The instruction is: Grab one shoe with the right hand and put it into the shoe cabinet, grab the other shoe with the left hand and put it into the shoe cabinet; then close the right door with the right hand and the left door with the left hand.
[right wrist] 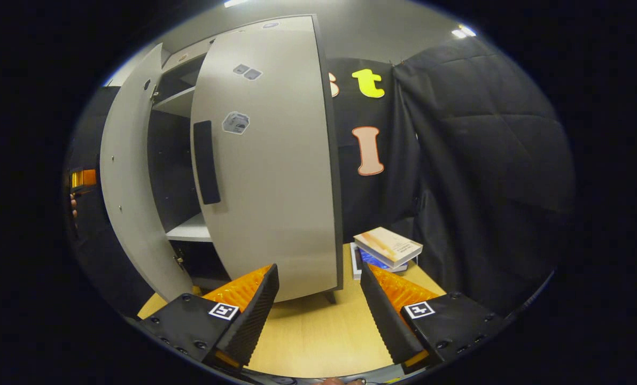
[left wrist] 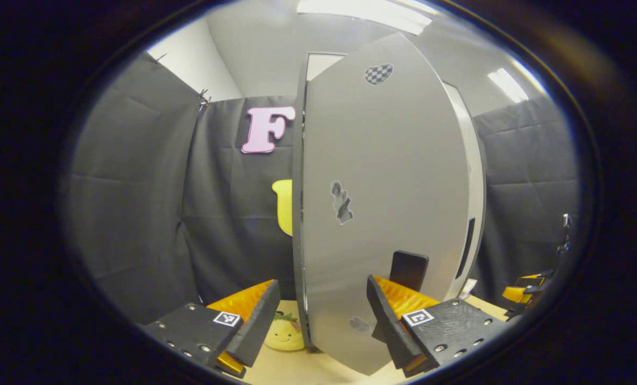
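In the left gripper view, the left gripper (left wrist: 323, 315) sits at the bottom of the frame with its two fingers spread wide and nothing clamped between them. The left door (left wrist: 382, 214) of the shoe cabinet fills the centre, seen nearly edge-on, and its lower edge stands in the gap between the fingers; whether either finger touches it cannot be told. The door carries three stickers and a dark handle (left wrist: 408, 270) low on its face. A yellow plush toy (left wrist: 285, 334) with a smiling face lies on the wooden table (left wrist: 324, 369) at lower centre, just left of the door's edge. At the far right edge, part of another orange and black gripper shows.

In the right gripper view, the right gripper (right wrist: 318, 315) is at the bottom, fingers also wide apart and empty, hovering over the table. The right door (right wrist: 276, 171) stands ajar at centre with one long black handle (right wrist: 206, 163), and the left door hangs open at the left. Between them two pale shelves (right wrist: 190, 230) show; the inside is dark and no shoe can be made out. Two books (right wrist: 385, 248) are stacked on the table right of the cabinet.
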{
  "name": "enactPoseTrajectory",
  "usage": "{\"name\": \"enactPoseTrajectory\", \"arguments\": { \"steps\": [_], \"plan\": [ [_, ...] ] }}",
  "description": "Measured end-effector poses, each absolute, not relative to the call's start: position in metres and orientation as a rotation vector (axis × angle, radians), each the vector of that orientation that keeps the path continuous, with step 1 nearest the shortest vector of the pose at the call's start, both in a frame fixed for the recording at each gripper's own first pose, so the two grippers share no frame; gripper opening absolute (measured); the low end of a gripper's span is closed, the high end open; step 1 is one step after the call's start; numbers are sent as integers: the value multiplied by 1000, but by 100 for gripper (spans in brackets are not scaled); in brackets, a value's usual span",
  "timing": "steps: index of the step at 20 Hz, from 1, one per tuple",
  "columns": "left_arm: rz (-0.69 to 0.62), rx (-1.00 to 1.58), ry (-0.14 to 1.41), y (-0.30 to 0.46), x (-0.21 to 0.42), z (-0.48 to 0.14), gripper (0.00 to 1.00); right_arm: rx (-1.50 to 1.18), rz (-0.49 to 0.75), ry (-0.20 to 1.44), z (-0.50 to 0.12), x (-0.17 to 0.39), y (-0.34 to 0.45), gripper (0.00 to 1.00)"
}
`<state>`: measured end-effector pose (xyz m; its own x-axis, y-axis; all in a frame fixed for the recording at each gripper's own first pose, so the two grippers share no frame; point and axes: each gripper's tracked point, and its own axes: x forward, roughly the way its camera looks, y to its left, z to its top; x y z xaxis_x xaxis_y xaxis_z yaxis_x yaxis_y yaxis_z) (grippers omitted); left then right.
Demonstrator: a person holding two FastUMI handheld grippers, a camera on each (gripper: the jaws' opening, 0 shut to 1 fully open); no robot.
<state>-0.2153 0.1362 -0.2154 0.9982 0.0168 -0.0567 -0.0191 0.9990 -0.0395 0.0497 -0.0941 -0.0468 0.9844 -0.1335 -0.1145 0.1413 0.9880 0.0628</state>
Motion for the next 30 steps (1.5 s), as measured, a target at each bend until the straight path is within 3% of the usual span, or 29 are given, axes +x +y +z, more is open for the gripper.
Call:
{"name": "enactPoseTrajectory", "arguments": {
  "steps": [6,8,14,16,17,19,23,25,26,27,30],
  "plan": [
    [100,-77,48,75,-182,-211,99,54,-28,89,-39,82,-122,96],
    [181,-44,43,77,-187,-208,99,66,15,76,-34,90,-129,96],
    [224,-99,32,64,-218,-211,99,65,81,13,-13,115,-144,96],
    [223,-126,22,61,-230,-211,99,57,79,5,-6,120,-142,92],
    [217,-133,14,59,-239,-212,99,61,70,6,-3,122,-140,96],
    [210,-127,-13,62,-255,-205,99,83,54,2,5,121,-131,92],
    [203,-143,-38,77,-271,-210,99,94,-9,-9,13,111,-115,96],
    [216,-129,-23,88,-280,-223,93,81,-29,-3,14,106,-104,92],
    [211,-134,-21,92,-284,-227,99,68,-31,0,13,103,-99,96],
    [202,-149,-16,93,-286,-232,99,54,-35,7,12,98,-94,92],
    [183,-176,9,103,-290,-247,99,39,-39,5,11,84,-77,96]
  ]
}}
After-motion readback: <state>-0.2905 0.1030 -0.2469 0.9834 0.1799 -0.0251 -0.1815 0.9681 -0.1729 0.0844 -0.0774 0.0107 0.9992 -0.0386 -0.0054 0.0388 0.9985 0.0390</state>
